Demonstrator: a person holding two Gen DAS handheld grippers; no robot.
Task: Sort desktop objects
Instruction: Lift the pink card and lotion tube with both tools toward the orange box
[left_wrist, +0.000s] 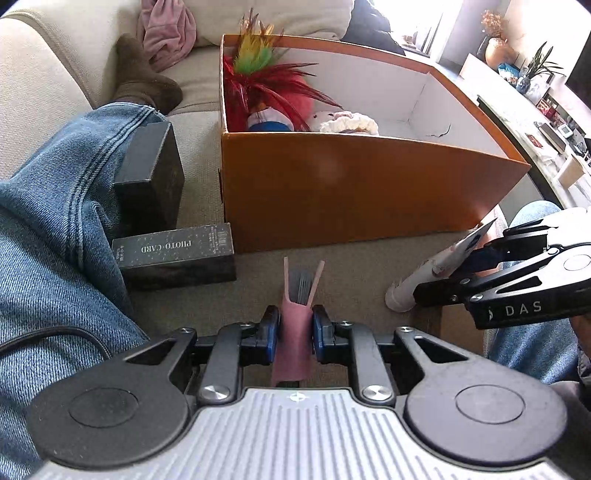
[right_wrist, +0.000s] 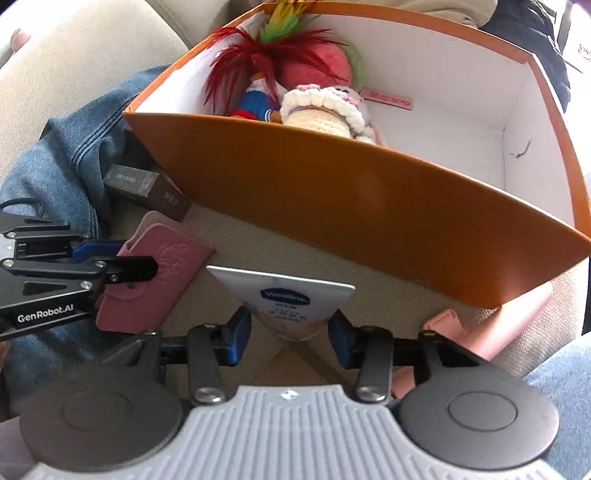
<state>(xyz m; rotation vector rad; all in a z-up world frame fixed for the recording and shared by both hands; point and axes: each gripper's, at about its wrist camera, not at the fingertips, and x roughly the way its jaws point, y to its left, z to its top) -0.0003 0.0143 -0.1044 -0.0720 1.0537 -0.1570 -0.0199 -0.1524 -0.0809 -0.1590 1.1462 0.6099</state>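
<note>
Left gripper (left_wrist: 294, 328) jaws clamping pink notebook (left_wrist: 293, 332), right gripper (right_wrist: 291, 334) jaws gripping tube (right_wrist: 286, 299), orange box (left_wrist: 351, 192) ahead

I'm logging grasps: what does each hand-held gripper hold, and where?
Left hand-held gripper clamps the pink leather card wallet across its closed spine end. Right hand-held gripper pinches the white Vaseline squeeze tube across its body, below the crimped end.

A beige sofa cushion (left_wrist: 207, 177) carries everything. Ahead of the left claw, an orange box (left_wrist: 351, 192) rests on it; two black boxes (left_wrist: 177, 254) lie ahead-left, one seemingly stacked on the other.
</note>
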